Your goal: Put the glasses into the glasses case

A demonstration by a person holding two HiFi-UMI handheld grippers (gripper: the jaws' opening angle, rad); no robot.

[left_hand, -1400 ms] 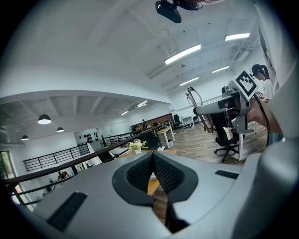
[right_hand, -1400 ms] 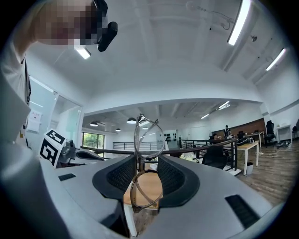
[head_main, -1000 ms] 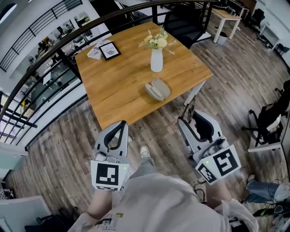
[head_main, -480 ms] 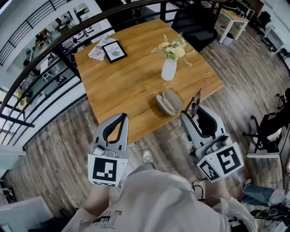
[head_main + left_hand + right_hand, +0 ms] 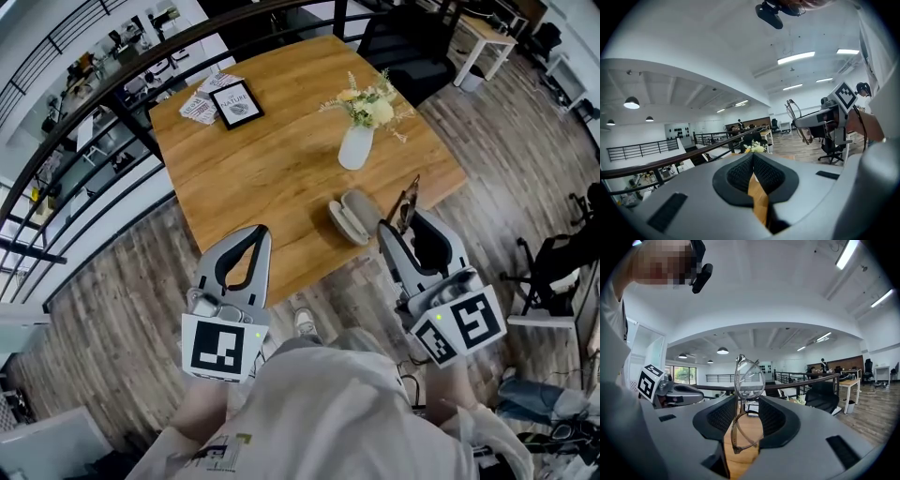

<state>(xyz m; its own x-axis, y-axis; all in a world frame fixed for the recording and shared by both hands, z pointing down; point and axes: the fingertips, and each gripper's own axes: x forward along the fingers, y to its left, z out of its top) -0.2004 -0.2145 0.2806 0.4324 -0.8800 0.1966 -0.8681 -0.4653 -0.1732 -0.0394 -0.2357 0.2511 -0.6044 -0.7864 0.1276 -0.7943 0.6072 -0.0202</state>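
While the right gripper [image 5: 405, 225] grips the glasses [image 5: 409, 201] upright, one lens above the pads and one down between them, its jaws stand partly apart, closed only as far as the frame allows. They are held over the near right edge of the table [image 5: 262, 178], just beside the glasses case [image 5: 353, 216]. The case lies on the wood near that edge; it seems to lie open in two halves, though it is small in the head view. The left gripper [image 5: 253, 234] is over the near left edge, with its jaw tips together and nothing between them.

The table is square, with a warm wood-grain top, and stands cornerwise to the person. A white vase [image 5: 355, 147] of pale flowers [image 5: 370, 103] stands beyond the case, and a black-framed picture [image 5: 235, 103] lies toward the far left corner with leaflets [image 5: 199, 108] beside it. A grey-brown plank floor [image 5: 122, 309] lies under the table. A black railing [image 5: 84, 141] curves past its far and left sides, with a lower level visible through the bars. A dark office chair [image 5: 403, 47] stands behind the table, and a small light desk [image 5: 483, 33] stands at the upper right. The gripper views show a white ceiling with strip lights and round hanging lamps.
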